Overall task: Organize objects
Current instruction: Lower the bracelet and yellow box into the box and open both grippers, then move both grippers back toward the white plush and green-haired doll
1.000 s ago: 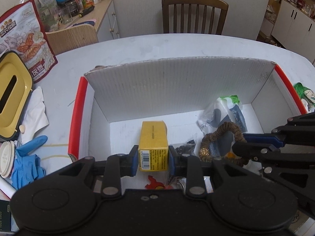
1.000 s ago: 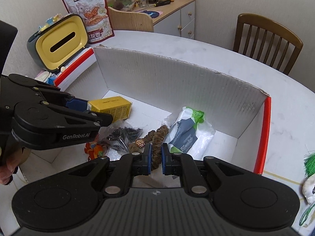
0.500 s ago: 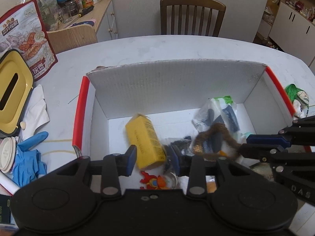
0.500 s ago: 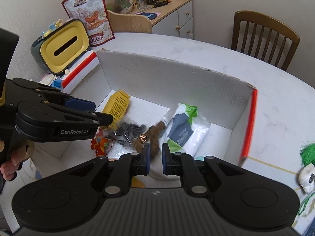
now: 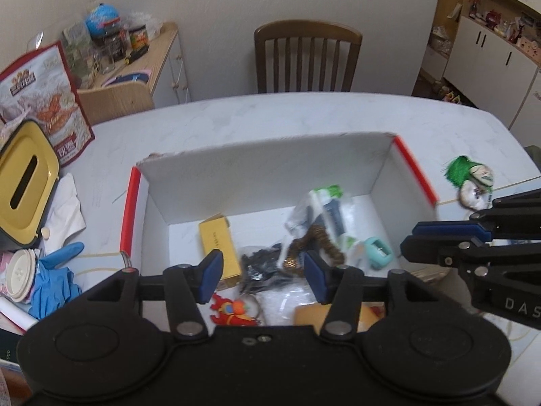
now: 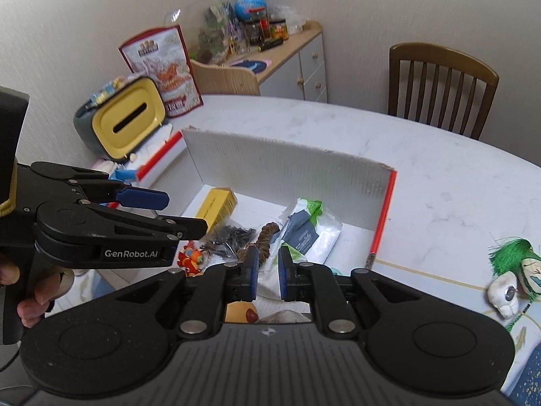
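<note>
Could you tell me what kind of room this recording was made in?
Most likely a home dining area: a white table with a wooden dining chair at it, a low sideboard crowded with jars and a globe, and white cupboards behind.

Wooden chair [image 5: 306, 55] behind white marble table [image 5: 270, 118], textured wall.

A home dining room: wooden chair [image 5: 306, 55], cluttered sideboard [image 6: 287, 57], marble-look table [image 5: 270, 118].

Left gripper [image 5: 263, 275] gapes wide and empty; right gripper [image 6: 268, 272] seems narrowly parted
</note>
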